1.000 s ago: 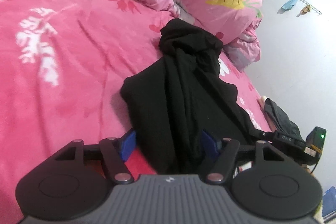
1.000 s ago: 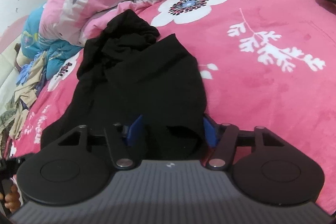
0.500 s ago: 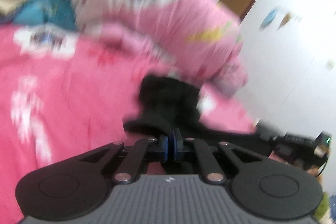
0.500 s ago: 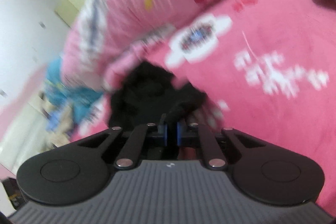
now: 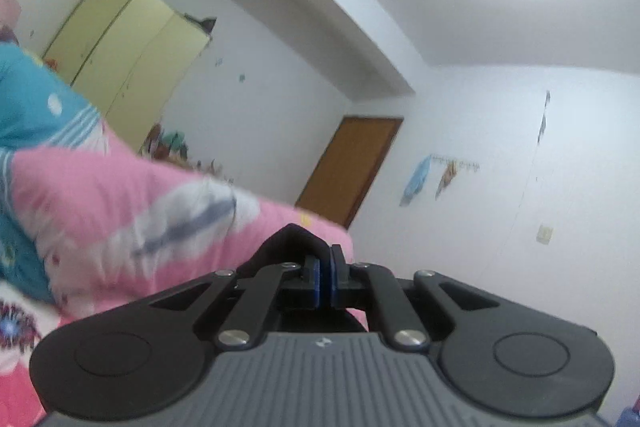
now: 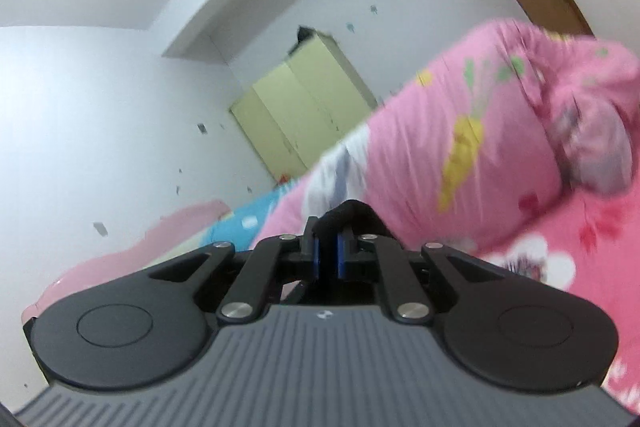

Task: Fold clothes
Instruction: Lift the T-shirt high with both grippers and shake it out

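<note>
At the lower middle of the left wrist view, the left gripper (image 5: pixel 325 269) is clamped on a bunched fold of the black garment (image 5: pixel 291 241), which pokes up just past its tips; behind lie a pink quilt (image 5: pixel 120 195), a brown door (image 5: pixel 350 167) and a yellow-green wardrobe (image 5: pixel 128 51); low in the right wrist view, the right gripper (image 6: pixel 329 253) likewise pinches the black garment (image 6: pixel 352 213) before the pink quilt (image 6: pixel 460 131).

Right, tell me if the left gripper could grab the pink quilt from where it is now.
Probably not yet. The left gripper is shut on the black garment, so its jaws are taken. The pink quilt lies ahead with nothing between, but the garment must go first.
</note>
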A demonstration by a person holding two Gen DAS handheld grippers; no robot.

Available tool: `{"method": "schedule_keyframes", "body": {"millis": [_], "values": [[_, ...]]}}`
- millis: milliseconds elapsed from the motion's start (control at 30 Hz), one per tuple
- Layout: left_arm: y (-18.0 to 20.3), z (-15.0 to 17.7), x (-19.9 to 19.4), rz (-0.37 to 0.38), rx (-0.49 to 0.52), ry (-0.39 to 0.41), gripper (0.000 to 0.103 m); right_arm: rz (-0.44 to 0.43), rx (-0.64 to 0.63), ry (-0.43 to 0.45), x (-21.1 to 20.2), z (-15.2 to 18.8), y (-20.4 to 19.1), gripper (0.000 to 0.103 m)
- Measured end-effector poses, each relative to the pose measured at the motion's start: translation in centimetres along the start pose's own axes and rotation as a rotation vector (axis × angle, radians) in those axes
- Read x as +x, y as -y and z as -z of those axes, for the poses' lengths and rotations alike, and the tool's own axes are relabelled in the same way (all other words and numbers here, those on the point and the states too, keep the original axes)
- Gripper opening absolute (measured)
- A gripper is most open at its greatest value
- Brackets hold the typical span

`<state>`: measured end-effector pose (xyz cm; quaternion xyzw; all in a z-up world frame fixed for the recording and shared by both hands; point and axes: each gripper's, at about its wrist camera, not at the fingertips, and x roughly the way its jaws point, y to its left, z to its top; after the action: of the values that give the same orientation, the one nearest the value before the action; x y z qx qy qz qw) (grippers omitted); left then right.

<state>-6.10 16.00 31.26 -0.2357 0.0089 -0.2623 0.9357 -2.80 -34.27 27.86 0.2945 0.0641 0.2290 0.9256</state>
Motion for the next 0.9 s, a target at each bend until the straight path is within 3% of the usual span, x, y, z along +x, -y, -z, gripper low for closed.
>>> {"method": "schedule_keyframes", "body": {"millis": [267,567,700,900], "values": [[3.9,-4.2,-0.4,0.002,0.083,0.095,0.005,-0.01,-0.029,0.064,-0.6,-7.1,-2.5,0.006],[8.0,-5.8,-1.5,0.052,0.128,0.13,0.006,-0.031,-0.092,0.129,-2.7,-8.8,-4.7,0.006],[10.6,-6.3,-0.3,0.115,0.135,0.096,0.006,-0.008,-0.092,0.154,-3.0,-10.3,-4.4,0.006],[15.6,-5.3,2.4,0.325,0.108,0.0,0.006,0.084,-0.056,0.201,-3.5,-15.5,-2.9,0.006]]}}
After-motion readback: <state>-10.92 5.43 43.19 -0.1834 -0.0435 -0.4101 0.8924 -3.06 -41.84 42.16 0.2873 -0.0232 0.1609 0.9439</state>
